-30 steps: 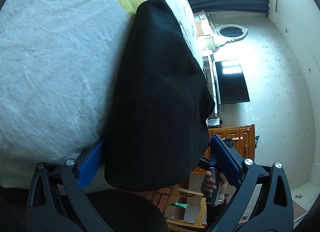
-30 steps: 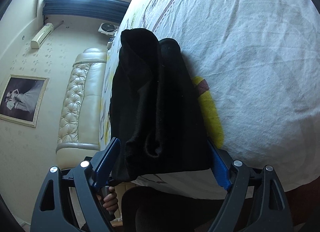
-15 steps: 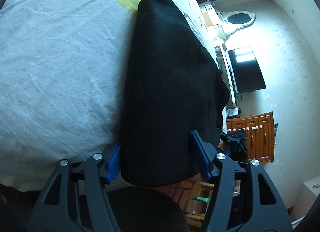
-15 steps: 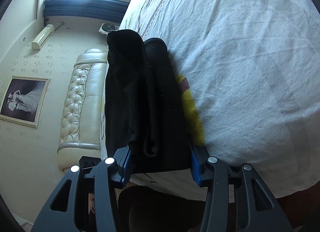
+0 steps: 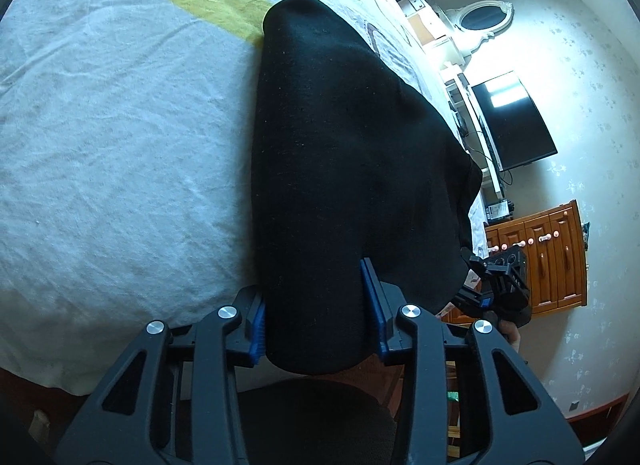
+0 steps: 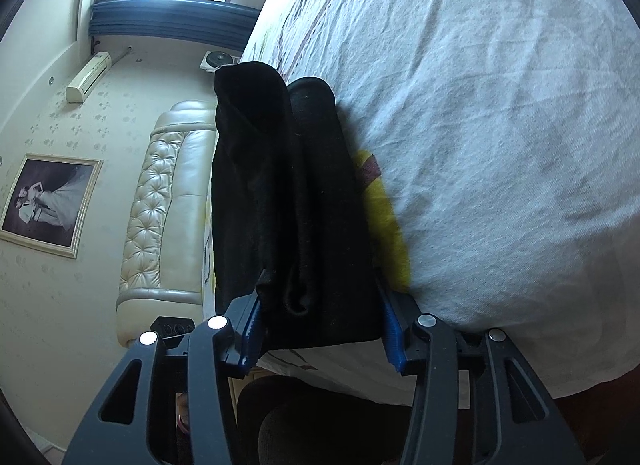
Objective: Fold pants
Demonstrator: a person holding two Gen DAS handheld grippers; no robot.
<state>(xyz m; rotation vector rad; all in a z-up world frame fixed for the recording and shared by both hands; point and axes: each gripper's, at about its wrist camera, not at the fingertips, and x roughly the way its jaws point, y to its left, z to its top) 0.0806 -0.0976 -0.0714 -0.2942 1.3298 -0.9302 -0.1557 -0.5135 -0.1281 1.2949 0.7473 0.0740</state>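
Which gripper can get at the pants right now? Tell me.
Probably both. The left gripper has just closed on the pants with nothing between; the right gripper also clamps their near edge on the bed.

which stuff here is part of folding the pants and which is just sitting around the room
Part of the job:
- black pants, near edge between the tongs
- left tongs, closed on the pants
- right tongs, closed on the pants
- bed sheet under them

Just around:
- television
- wooden cabinet
- oval mirror
- headboard
- framed picture
- air conditioner
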